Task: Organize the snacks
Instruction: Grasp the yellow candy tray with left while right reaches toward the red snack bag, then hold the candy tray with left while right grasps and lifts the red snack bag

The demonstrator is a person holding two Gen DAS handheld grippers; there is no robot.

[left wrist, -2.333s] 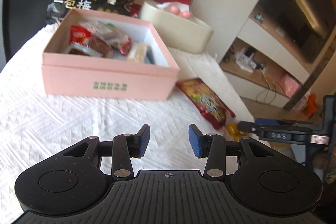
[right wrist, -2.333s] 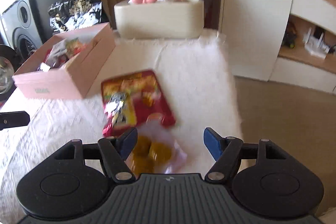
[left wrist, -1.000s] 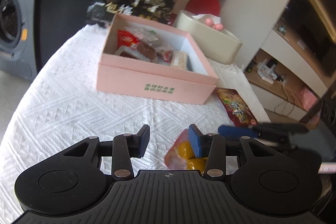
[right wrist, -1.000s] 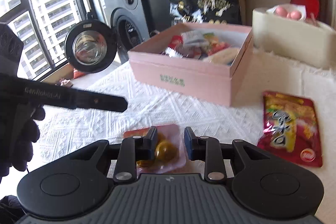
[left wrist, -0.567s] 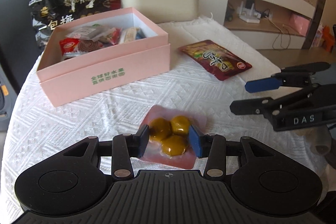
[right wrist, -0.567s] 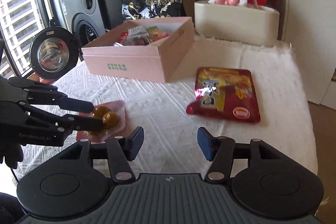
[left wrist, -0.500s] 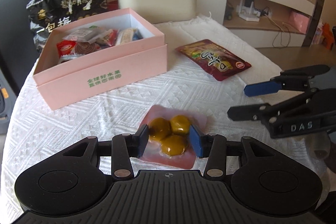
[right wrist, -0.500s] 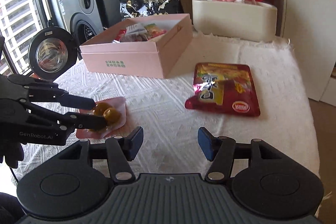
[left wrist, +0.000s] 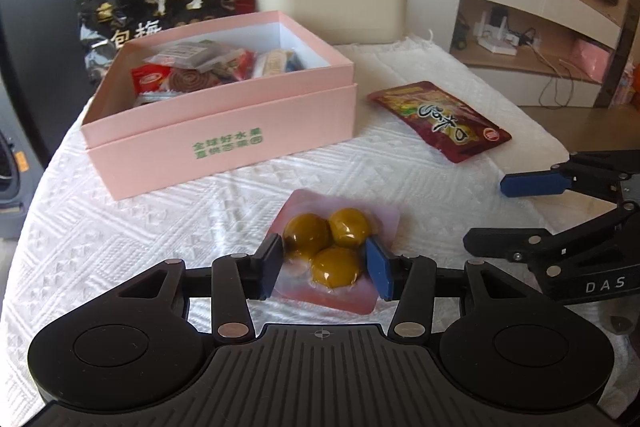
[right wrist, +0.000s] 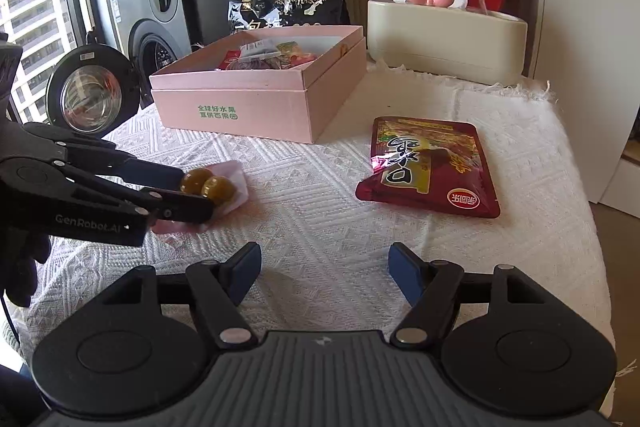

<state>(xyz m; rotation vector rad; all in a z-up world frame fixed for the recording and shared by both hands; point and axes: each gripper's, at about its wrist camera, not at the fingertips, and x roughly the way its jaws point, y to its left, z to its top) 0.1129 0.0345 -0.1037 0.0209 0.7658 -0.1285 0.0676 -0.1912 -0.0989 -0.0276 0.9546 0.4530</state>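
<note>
the left gripper (left wrist: 325, 263), jaws just widening, straddles the yellow-ball packet (left wrist: 334, 247) without pressing; the right gripper (right wrist: 325, 269) hangs released and empty. next it must clench, then lift into the pink box (left wrist: 224, 131).

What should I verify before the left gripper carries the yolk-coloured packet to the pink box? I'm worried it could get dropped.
1. Packet between the pads of the left gripper: ok.
2. Firm grip: cannot tell. The jaws have just been opening, and the packet seems to lie on the cloth.
3. Right gripper out of the way: ok. Its jaws have just been opening, with nothing between them.
4. Pink box uncovered: ok.
5. Room inside: ok, bare white floor at its right end.
6. Cloth between packet and box clear: ok.
</note>
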